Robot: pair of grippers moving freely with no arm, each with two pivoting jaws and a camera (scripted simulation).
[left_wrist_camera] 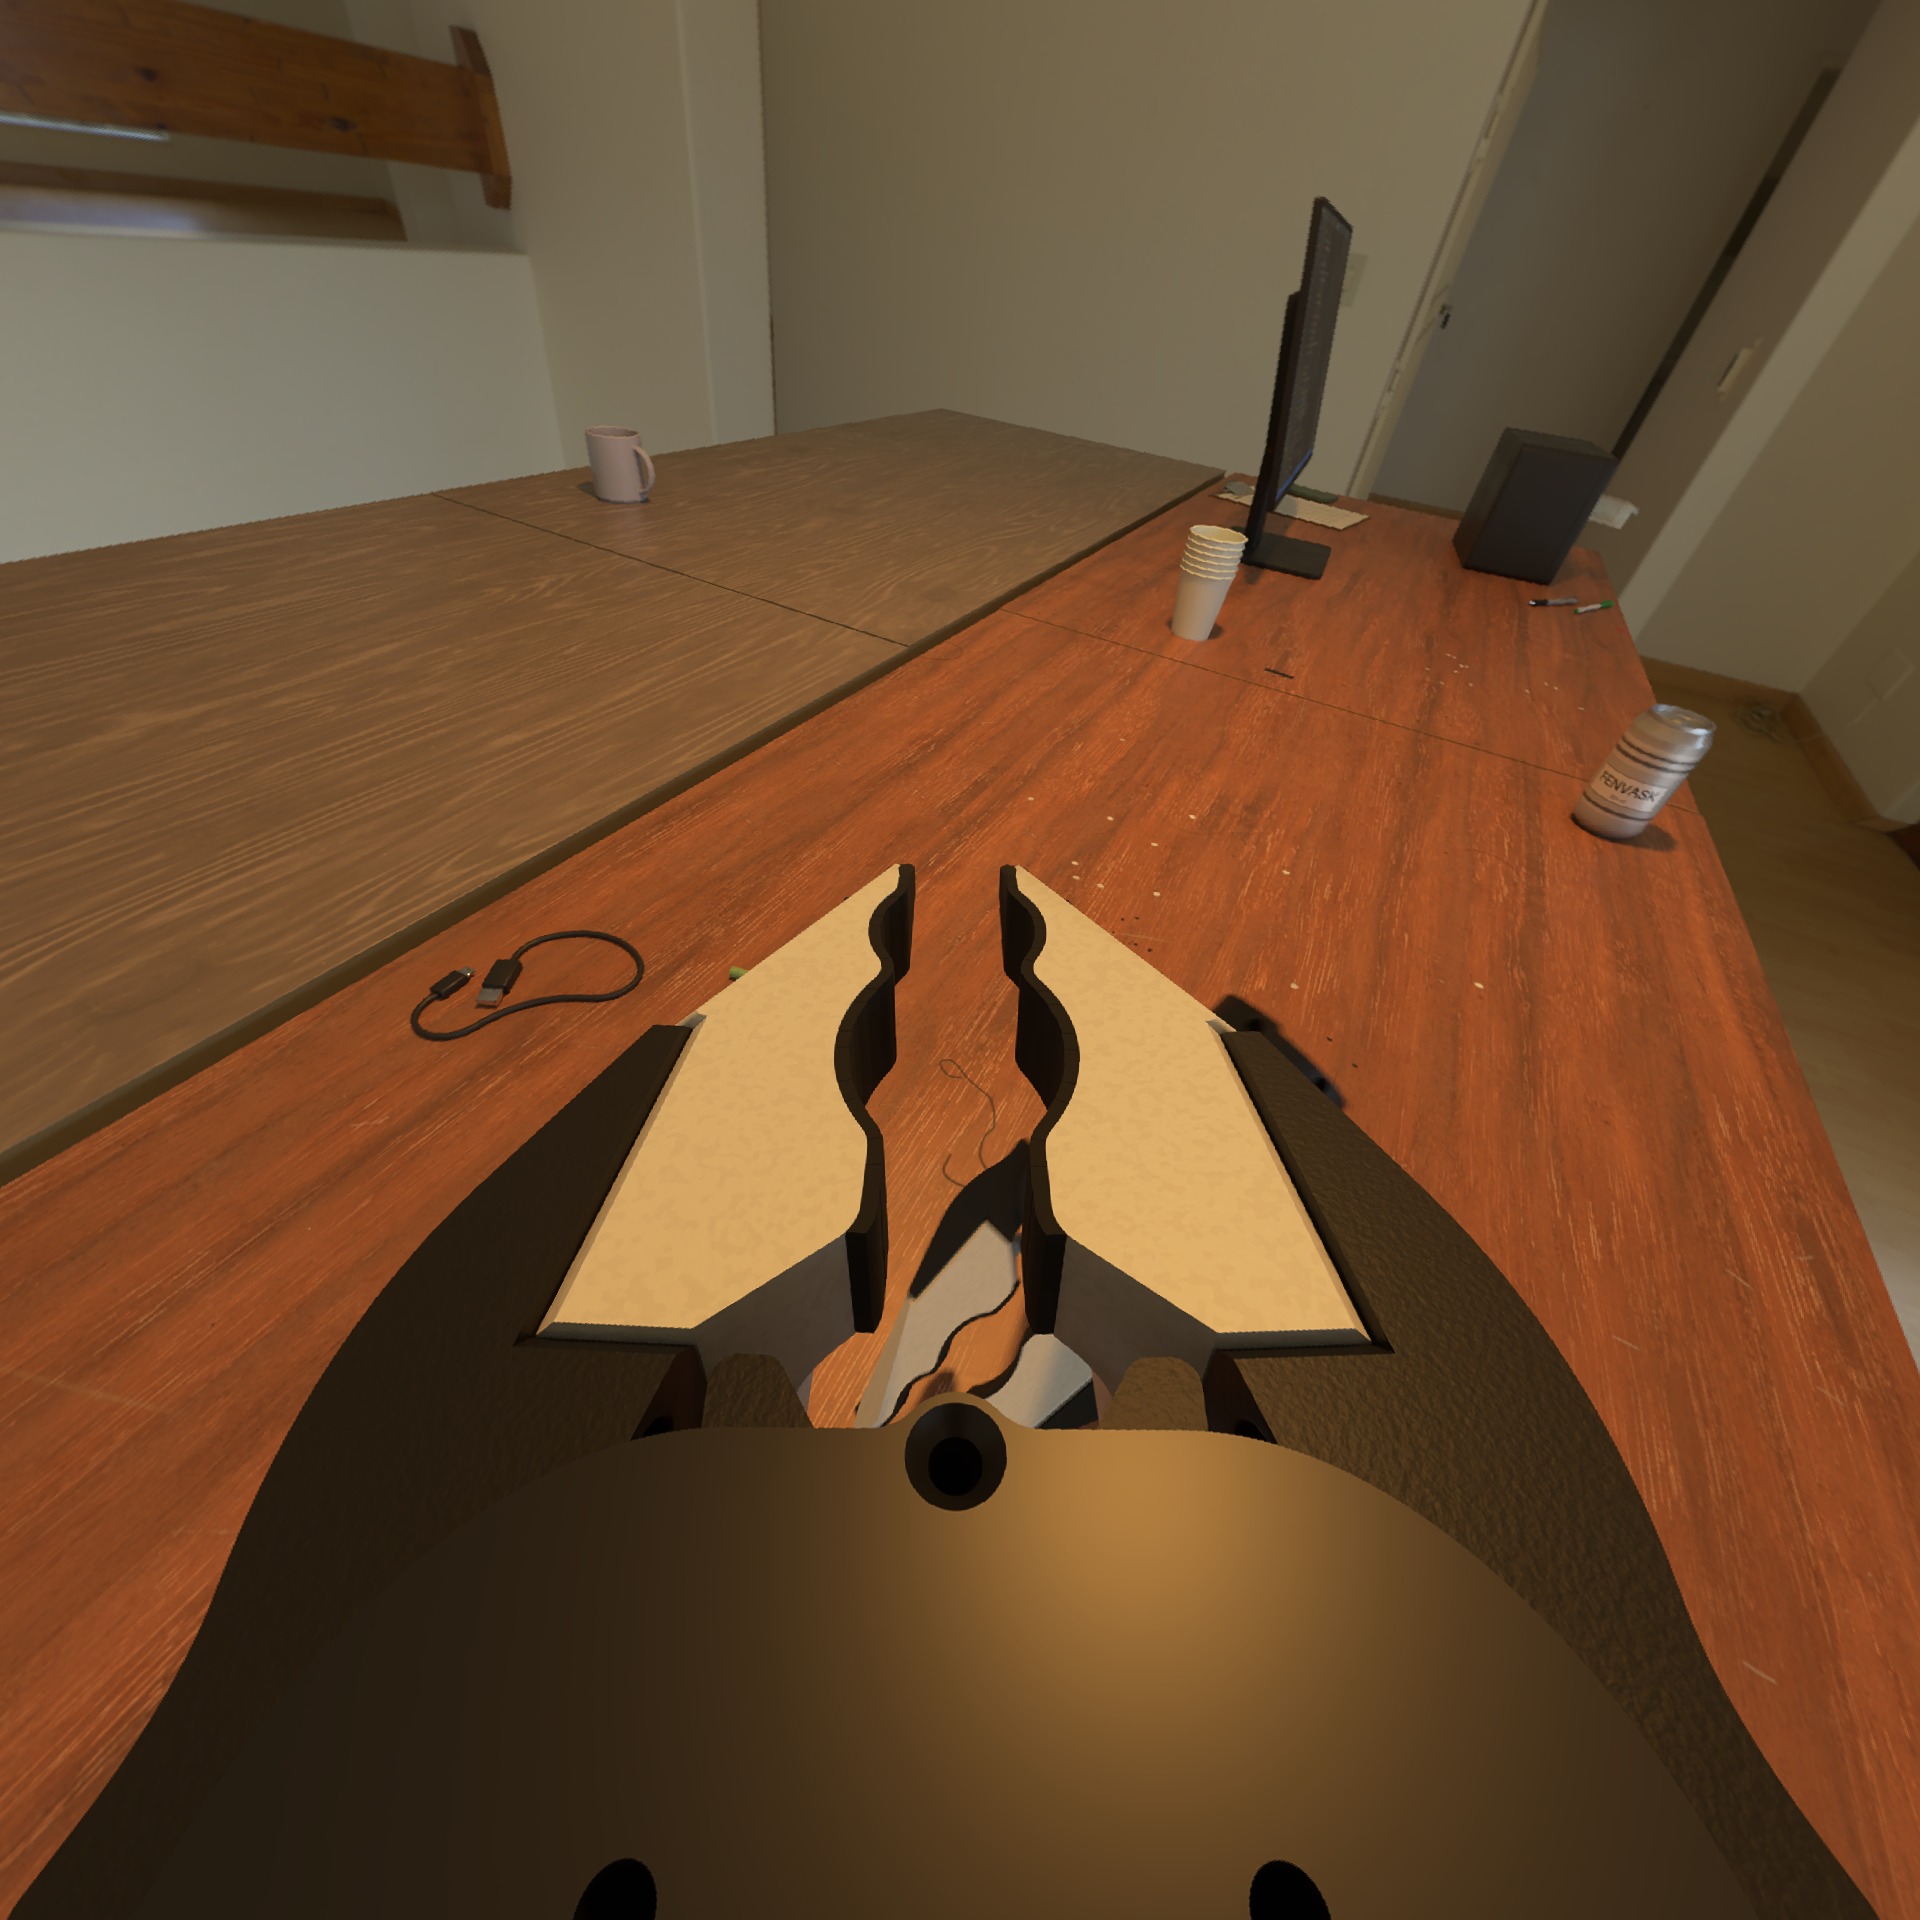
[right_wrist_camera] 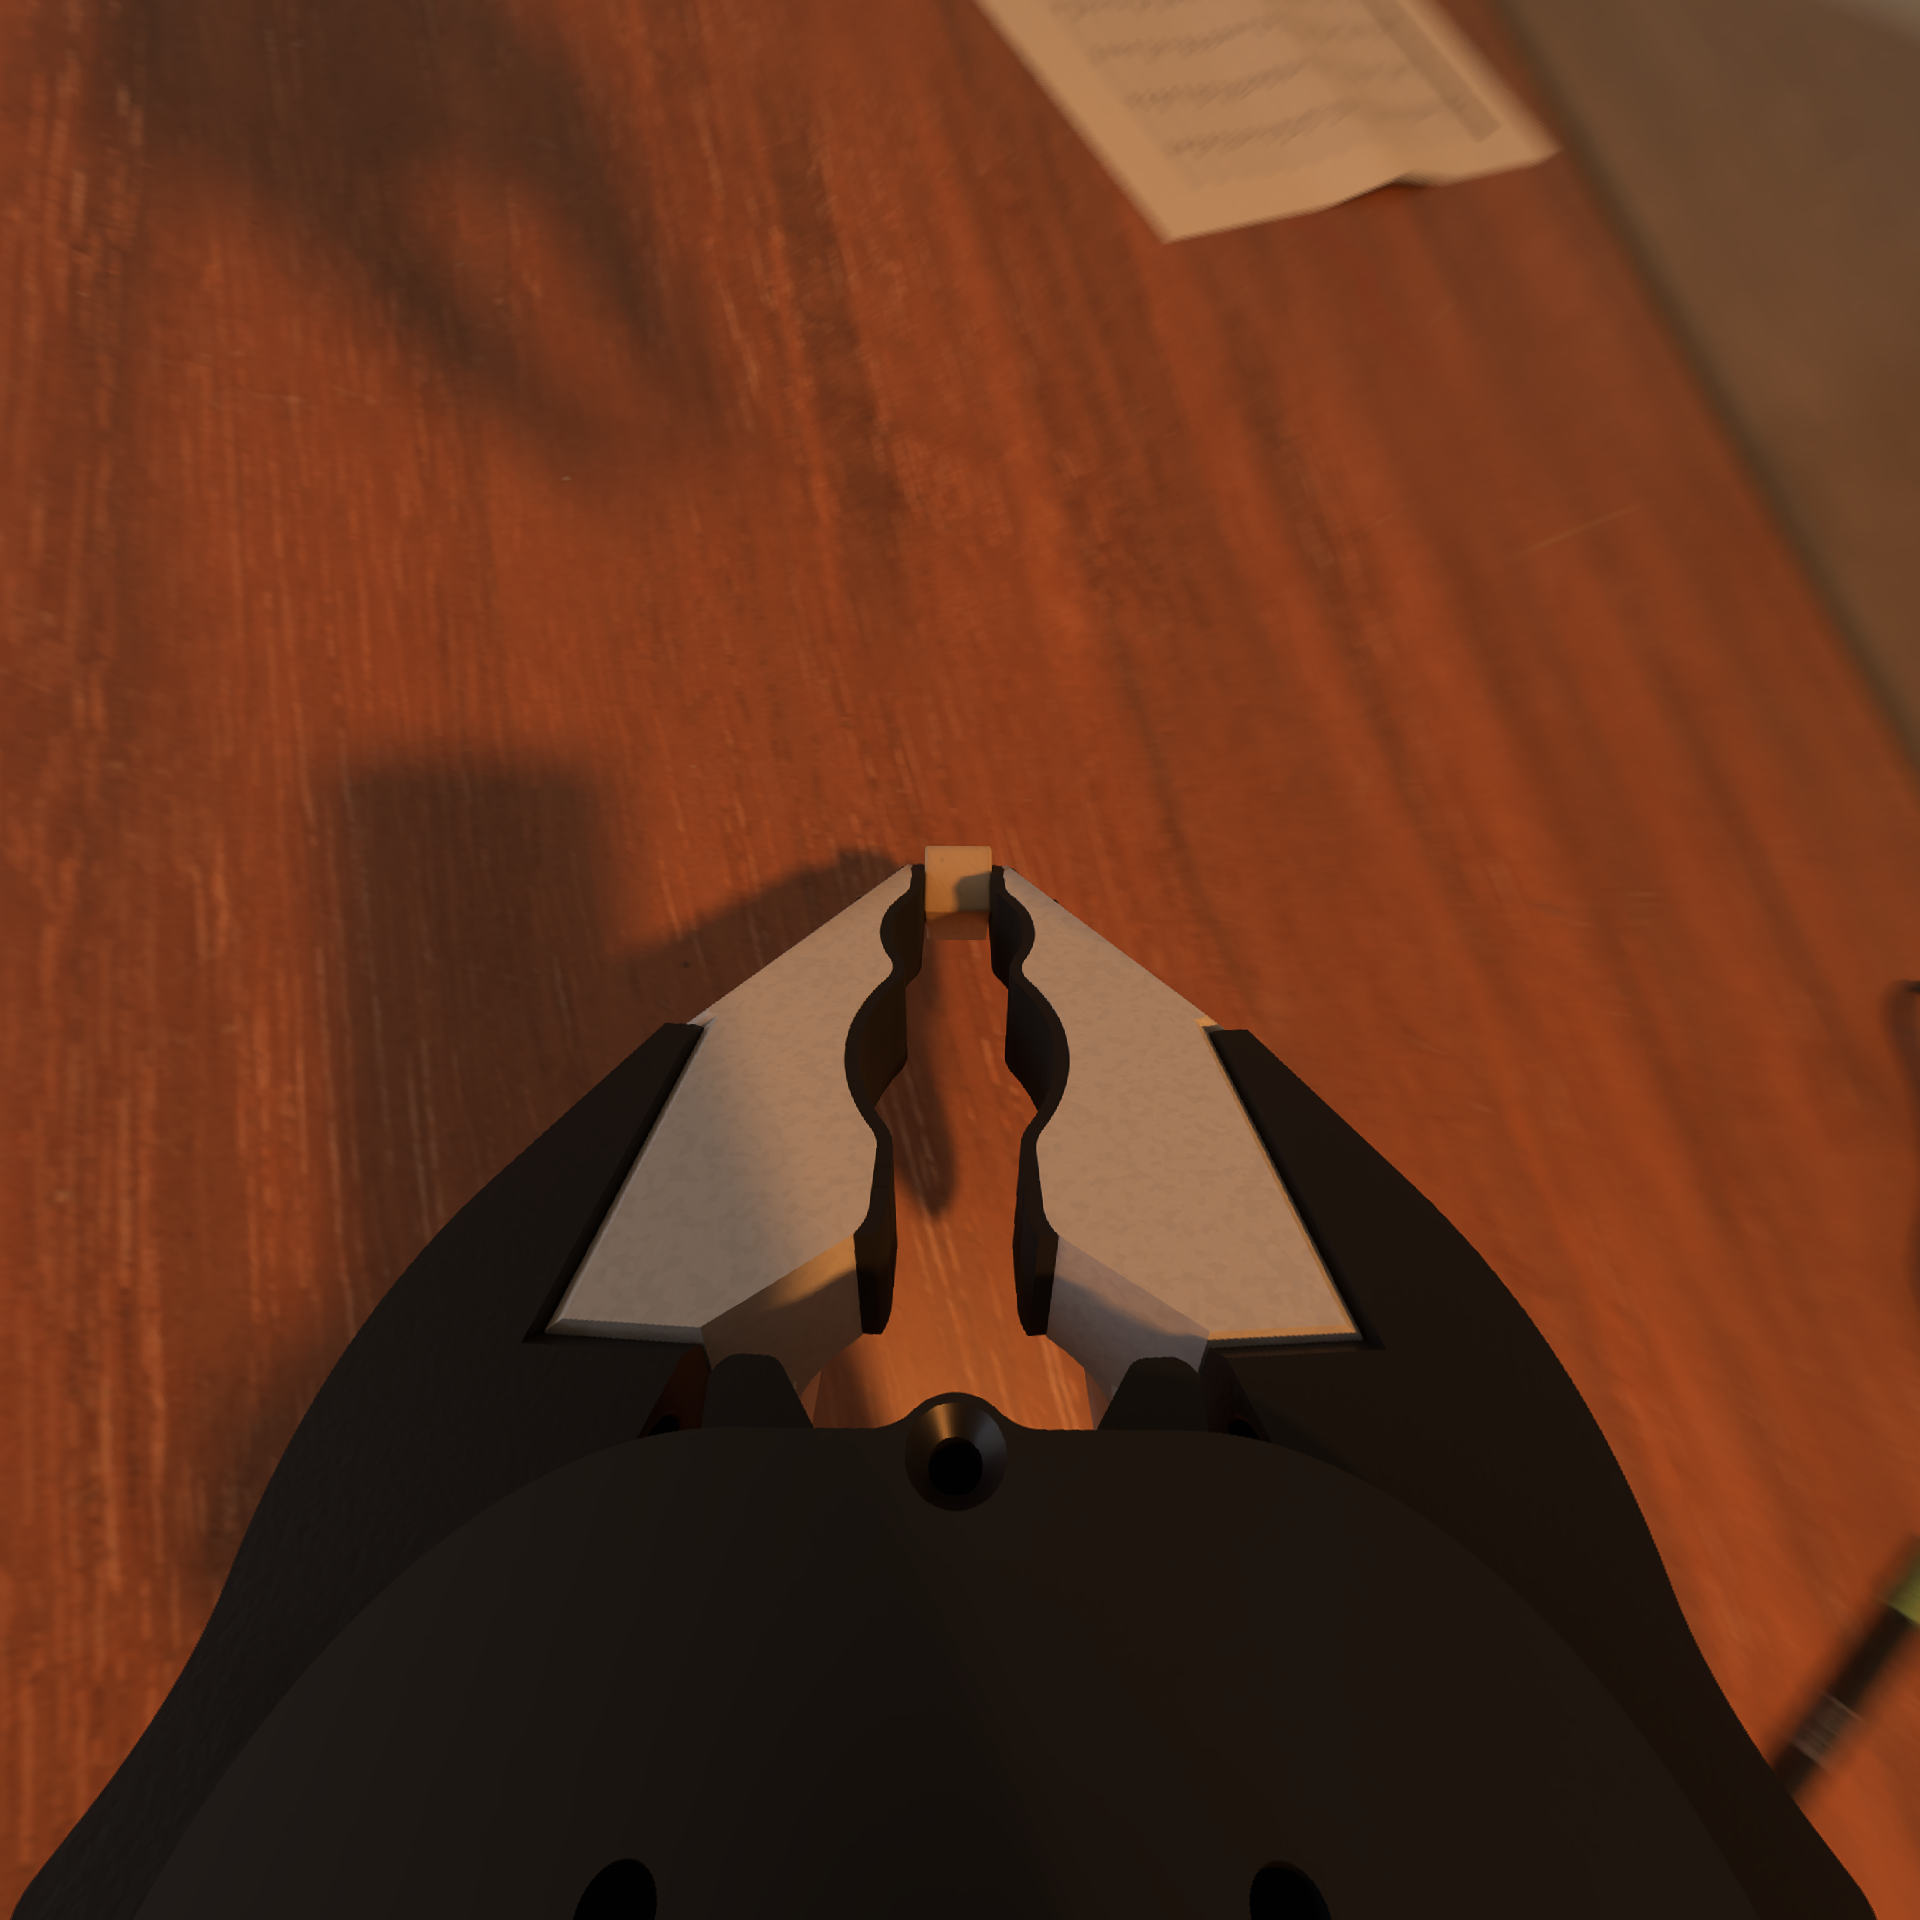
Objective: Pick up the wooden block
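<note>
**Block pinched at the fingertips**

The right gripper (right_wrist_camera: 957, 896) is closed on the block (right_wrist_camera: 956, 883), a small pale cube held at the very tips, above the table (right_wrist_camera: 416, 520) and well short of the paper (right_wrist_camera: 1278, 104). It looks light, stiff and fairly smooth; such a shallow hold on its flat sides could slip, so a deeper seat would be safer. The left gripper (left_wrist_camera: 957, 914) is parted and empty, near the cable (left_wrist_camera: 530, 982).

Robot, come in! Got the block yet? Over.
Right gripper shut on wooden block, at the fingertips. Left gripper open, empty. Nothing in the way.
</note>
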